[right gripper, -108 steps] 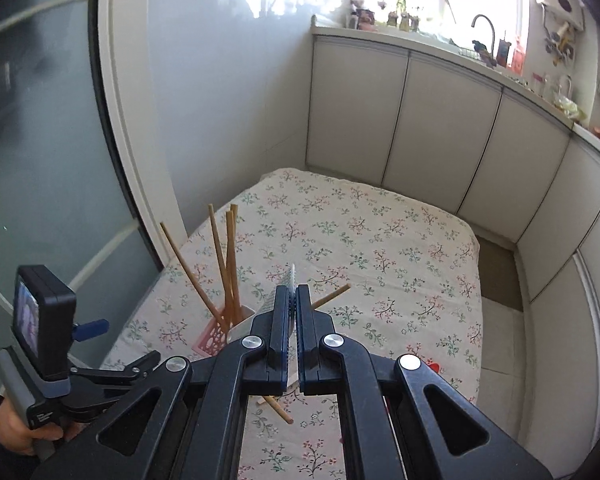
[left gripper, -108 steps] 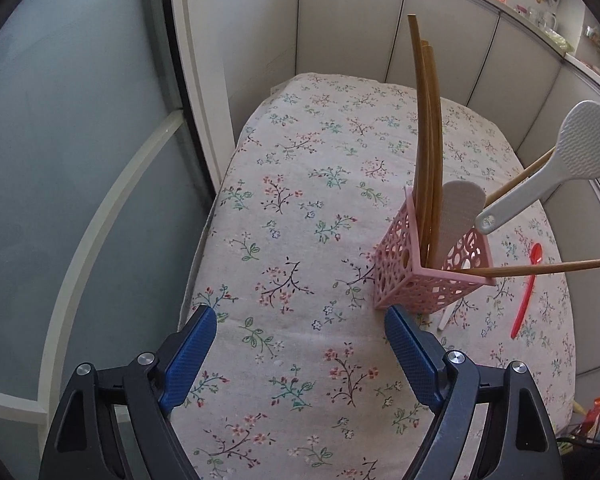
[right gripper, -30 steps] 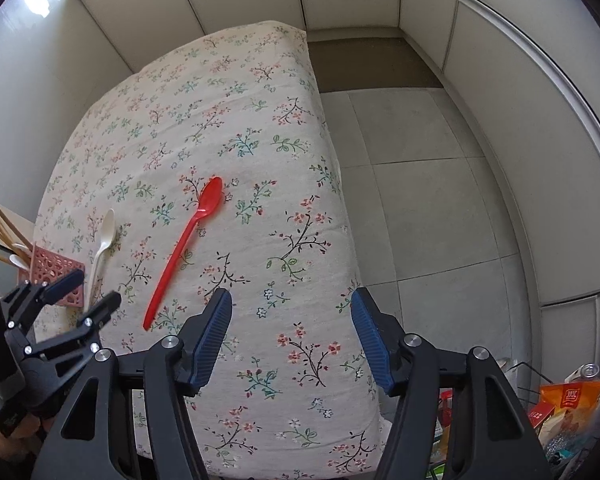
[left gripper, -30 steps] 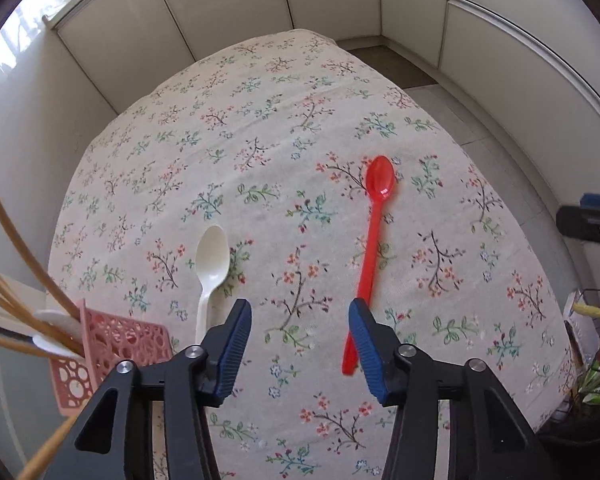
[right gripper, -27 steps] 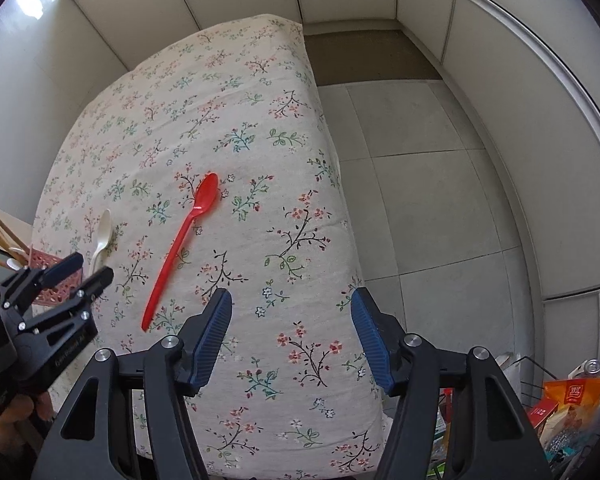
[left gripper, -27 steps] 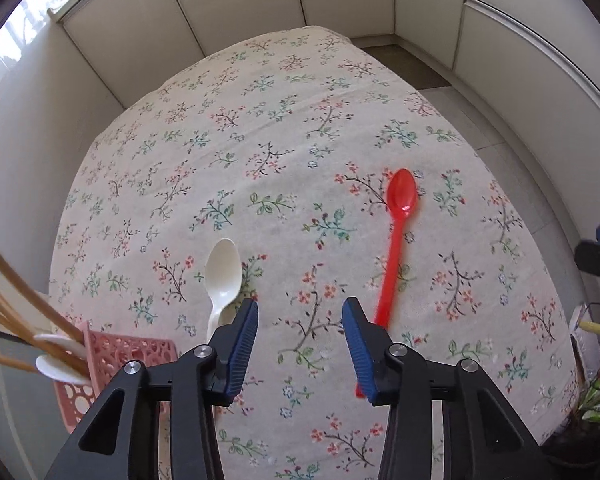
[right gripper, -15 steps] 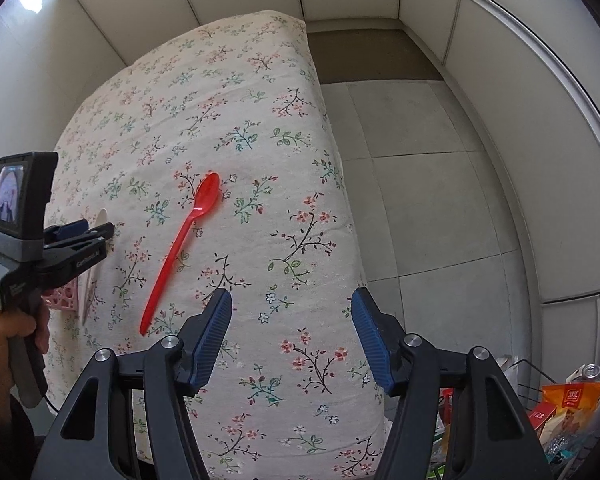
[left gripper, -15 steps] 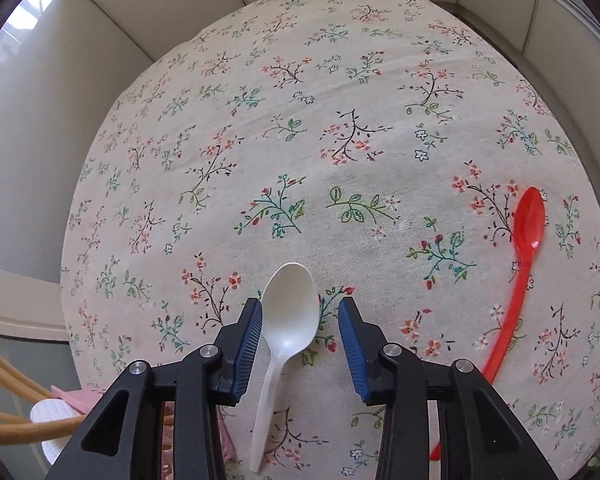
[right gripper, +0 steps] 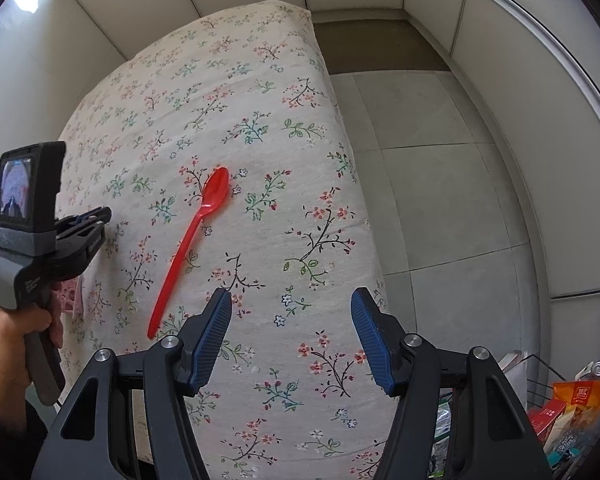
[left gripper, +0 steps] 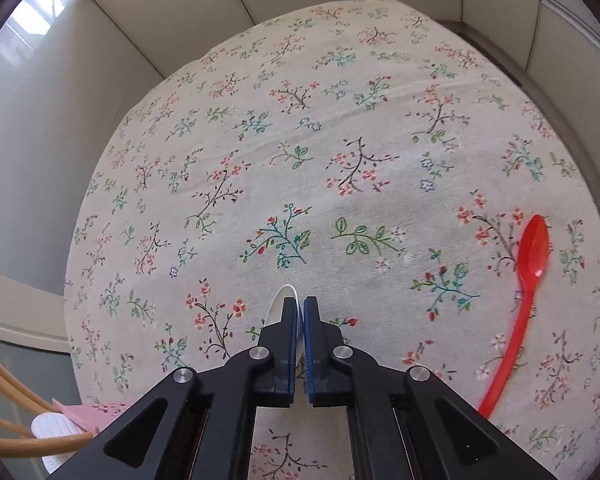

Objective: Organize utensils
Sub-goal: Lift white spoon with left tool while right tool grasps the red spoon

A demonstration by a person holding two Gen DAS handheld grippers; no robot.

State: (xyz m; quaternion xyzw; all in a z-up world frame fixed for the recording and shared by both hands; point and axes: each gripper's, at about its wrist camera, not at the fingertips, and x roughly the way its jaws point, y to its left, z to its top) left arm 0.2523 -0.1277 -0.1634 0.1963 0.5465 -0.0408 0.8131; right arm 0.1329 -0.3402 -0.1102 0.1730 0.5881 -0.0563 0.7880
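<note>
Left gripper (left gripper: 299, 312) just clamped the small white plastic spoon (left gripper: 281, 307) by its bowl, so lift slowly toward the pink perforated basket (left gripper: 96, 410); right gripper (right gripper: 291, 316) hangs open, empty.

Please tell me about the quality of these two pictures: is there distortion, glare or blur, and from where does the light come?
Left wrist view: strong fisheye bulge rounds the floral tablecloth; a bright overexposed window sits top left; the red spoon is sharp. Right wrist view: the same bending curves the floor tiles and wall panels; a black vignette fills the corners; light is soft, with faint shadows and no motion blur.
</note>
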